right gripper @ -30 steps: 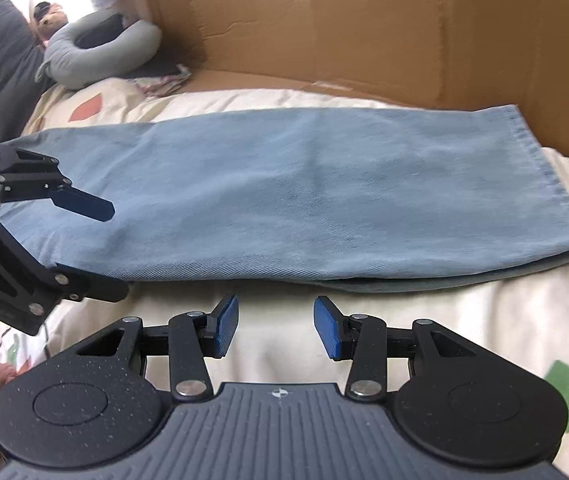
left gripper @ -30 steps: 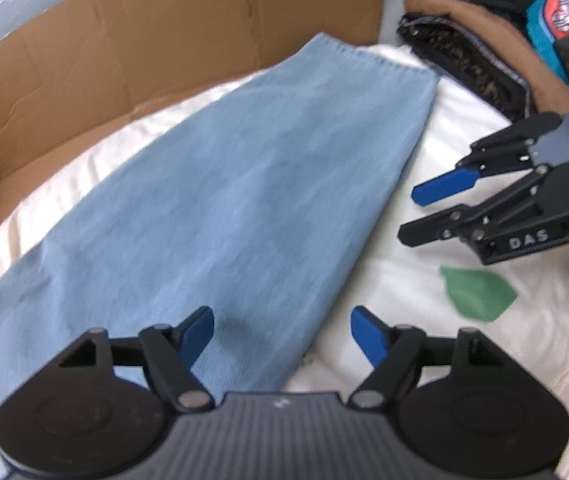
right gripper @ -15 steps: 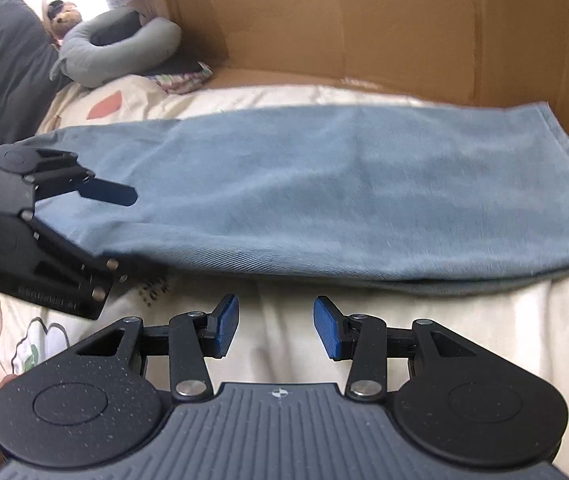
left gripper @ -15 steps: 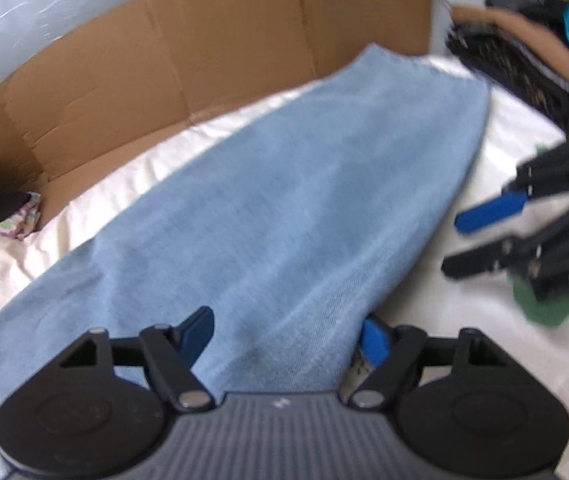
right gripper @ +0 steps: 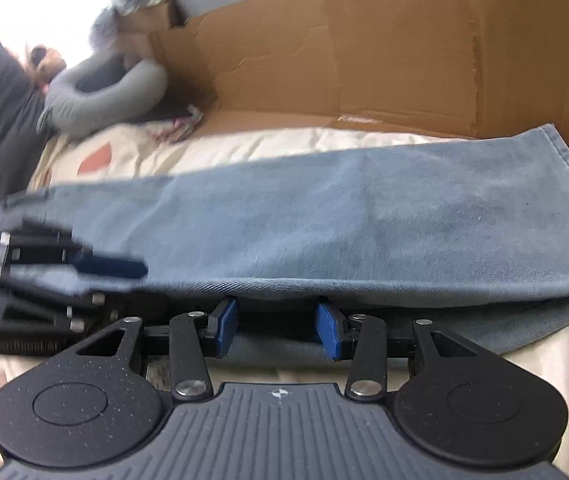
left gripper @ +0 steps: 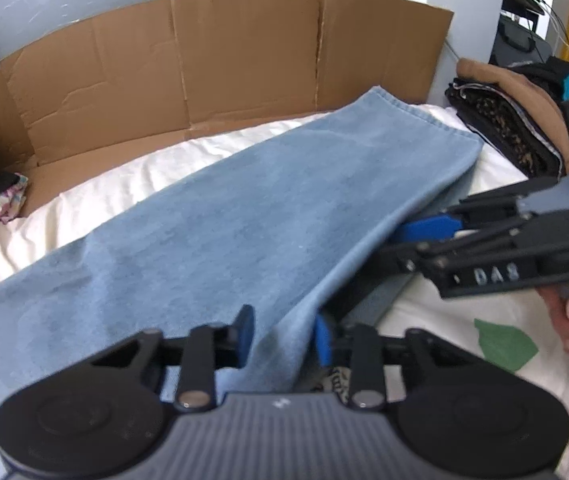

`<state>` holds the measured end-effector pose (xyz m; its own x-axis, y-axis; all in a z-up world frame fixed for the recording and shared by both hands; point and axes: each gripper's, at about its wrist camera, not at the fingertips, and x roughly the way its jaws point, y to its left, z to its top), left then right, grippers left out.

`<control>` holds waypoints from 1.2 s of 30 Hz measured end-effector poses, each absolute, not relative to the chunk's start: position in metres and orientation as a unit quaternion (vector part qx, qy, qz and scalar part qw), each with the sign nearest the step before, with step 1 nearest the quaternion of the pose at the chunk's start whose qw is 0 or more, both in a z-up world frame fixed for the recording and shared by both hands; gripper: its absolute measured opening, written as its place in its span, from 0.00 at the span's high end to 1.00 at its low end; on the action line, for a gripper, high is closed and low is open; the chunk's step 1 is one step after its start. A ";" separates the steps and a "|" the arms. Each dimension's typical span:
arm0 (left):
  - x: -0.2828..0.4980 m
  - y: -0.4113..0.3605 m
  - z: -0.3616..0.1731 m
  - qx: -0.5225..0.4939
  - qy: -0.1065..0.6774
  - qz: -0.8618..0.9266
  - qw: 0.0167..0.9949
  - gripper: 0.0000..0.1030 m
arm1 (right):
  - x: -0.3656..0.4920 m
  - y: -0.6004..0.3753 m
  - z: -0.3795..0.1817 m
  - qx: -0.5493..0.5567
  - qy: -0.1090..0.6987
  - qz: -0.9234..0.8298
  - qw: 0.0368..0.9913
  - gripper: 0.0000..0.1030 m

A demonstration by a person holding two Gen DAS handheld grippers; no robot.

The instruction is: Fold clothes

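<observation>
The long light-blue denim garment [left gripper: 252, 216], soft, fairly heavy and best taken by its lifted near edge, spans mid-frame, pinched by the left gripper [left gripper: 284, 332], while the right gripper [right gripper: 276, 322] gapes beneath.

- Left wrist view: low and close behind its jaws, facing along the jeans [left gripper: 244, 216] toward the cardboard [left gripper: 224, 68].
- Right wrist view: close behind its jaws, facing across them.
- Shared: jeans, cardboard.
</observation>
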<state>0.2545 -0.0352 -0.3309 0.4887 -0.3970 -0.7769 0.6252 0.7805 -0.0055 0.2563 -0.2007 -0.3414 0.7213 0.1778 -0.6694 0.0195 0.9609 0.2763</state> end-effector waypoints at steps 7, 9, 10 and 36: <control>0.259 -0.033 -0.330 0.128 0.418 -0.310 0.844 0.79 | 0.262 -0.192 -0.366 0.148 0.422 0.040 0.893 0.52; 0.259 -0.033 -0.333 0.127 0.423 -0.314 0.841 0.79 | 0.252 -0.181 -0.367 0.119 0.422 0.054 0.897 0.52; 0.259 -0.034 -0.334 0.127 0.425 -0.317 0.838 0.79 | 0.249 -0.176 -0.367 0.102 0.424 0.060 0.898 0.52; 0.225 0.003 -0.333 0.147 0.481 -0.235 0.832 0.38 | 0.207 -0.177 -0.362 0.139 0.425 0.141 0.883 0.53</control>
